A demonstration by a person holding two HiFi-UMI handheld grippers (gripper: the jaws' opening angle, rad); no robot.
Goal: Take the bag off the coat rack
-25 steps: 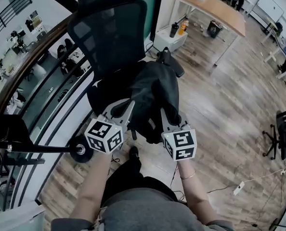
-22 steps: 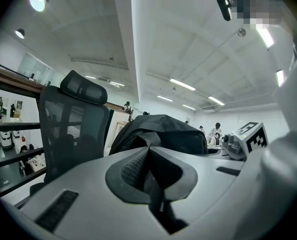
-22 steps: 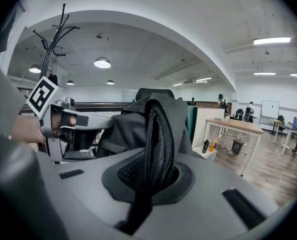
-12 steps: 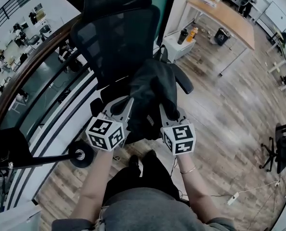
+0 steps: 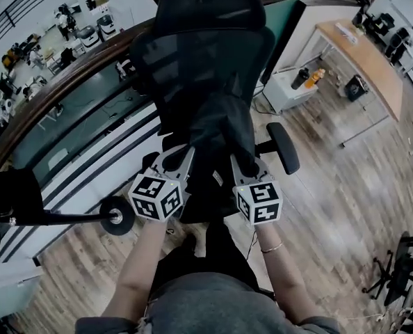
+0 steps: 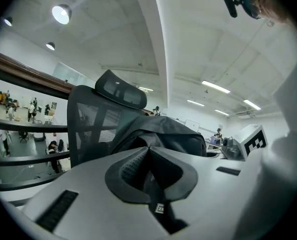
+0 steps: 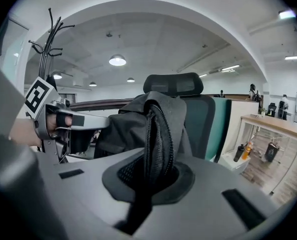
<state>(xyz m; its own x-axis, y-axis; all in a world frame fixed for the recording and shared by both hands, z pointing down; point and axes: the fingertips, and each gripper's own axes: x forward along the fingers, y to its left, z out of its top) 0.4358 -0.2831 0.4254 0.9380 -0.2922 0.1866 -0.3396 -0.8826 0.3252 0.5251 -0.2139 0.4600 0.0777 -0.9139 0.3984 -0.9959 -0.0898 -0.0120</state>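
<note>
In the head view, your left gripper [image 5: 181, 156] and right gripper [image 5: 238, 163] sit side by side in the middle of the frame. Each one is clamped on the near lower edge of the black bag [image 5: 219, 134]. The bag hangs between them and lies against the front of the black mesh office chair [image 5: 201, 51], which fills the upper centre. One armrest [image 5: 284, 148] sticks out to the right of the bag. The coat rack [image 5: 115, 215] shows at the left edge, well apart from the bag, with its round base on the wooden floor [image 5: 331, 207]. A wooden table [image 5: 365, 53] stands at the upper right.

In the left gripper view, your jaws are drawn together on a dark strap [image 6: 152, 181] of the bag at lower centre. The body of the bag bulges just behind them, and the chair's headrest [image 6: 120, 89] rises behind it to the left. The marker cube [image 6: 252, 141] of your other gripper shows at the right.

In the right gripper view, your jaws are pinched on a thick mesh-lined strap [image 7: 157, 144] that stands upright at the centre. The rest of the bag spreads to its left, in front of the chair. The hooks of the coat rack reach up at the upper left. Two bottles [image 7: 242, 152] stand at the lower right.
</note>
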